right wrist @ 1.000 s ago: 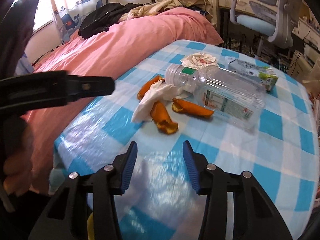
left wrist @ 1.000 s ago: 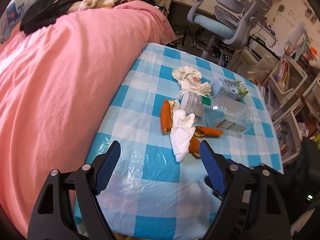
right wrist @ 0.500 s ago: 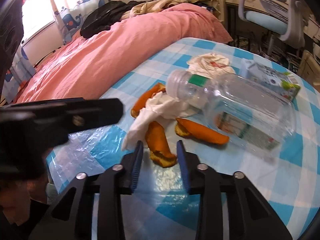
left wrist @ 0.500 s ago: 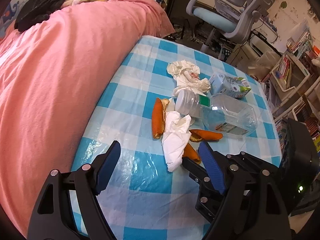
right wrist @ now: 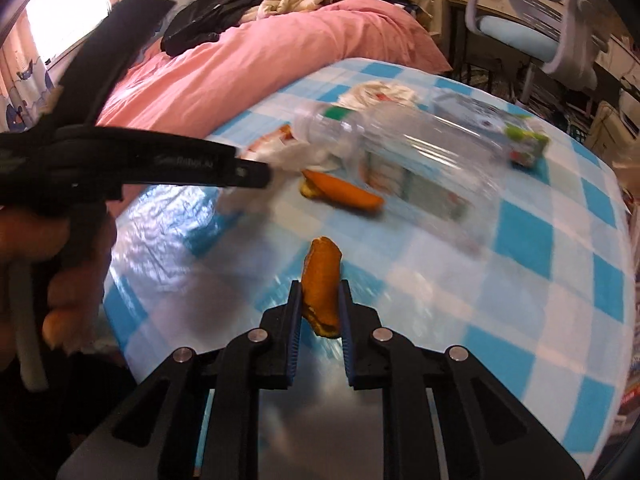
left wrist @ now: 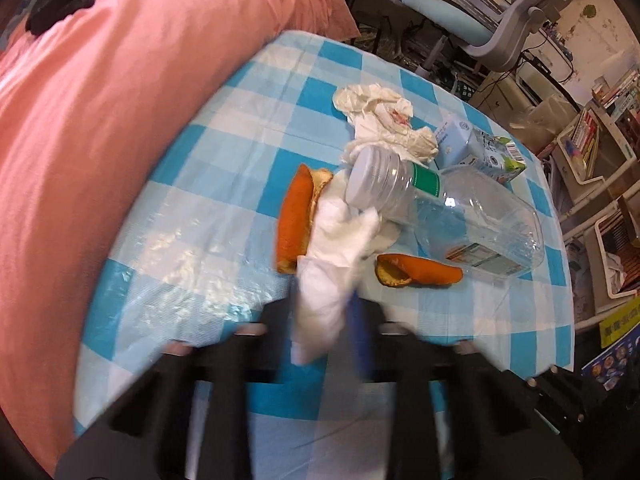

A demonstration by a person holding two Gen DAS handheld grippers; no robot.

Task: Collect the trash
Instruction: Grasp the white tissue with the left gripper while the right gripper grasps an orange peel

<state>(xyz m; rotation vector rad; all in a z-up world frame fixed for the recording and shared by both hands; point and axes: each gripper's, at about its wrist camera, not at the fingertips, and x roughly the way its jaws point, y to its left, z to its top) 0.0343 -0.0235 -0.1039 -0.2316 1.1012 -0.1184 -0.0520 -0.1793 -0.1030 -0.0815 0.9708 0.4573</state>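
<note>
— While both claws are closing, what does each have between its pads?
— Nearest in the right wrist view, the right gripper (right wrist: 320, 308) is clamped on a piece of orange peel (right wrist: 321, 280), which stands up between the blue pads, lifted clear of the checked tablecloth (right wrist: 540, 280). In the left wrist view, the left gripper (left wrist: 324, 320), blurred, has come together on the near end of a white tissue (left wrist: 332, 264).
— Where is that tissue relative to the plastic bottle?
— It runs from the claw up to the cap end of the plastic bottle (left wrist: 460, 208), which lies on its side. A second peel (left wrist: 420, 274) lies just in front of the bottle, and a third peel (left wrist: 294, 220) lies beside the tissue, on the side away from the bottle.
— And beyond the bottle?
— A crumpled tissue (left wrist: 384, 120) sits just behind its cap, with a small carton (left wrist: 476, 148) beside it, touching the bottle's far side. A pink duvet (left wrist: 120, 100) borders the cloth farther off, and an office chair (left wrist: 500, 12) stands well behind.
</note>
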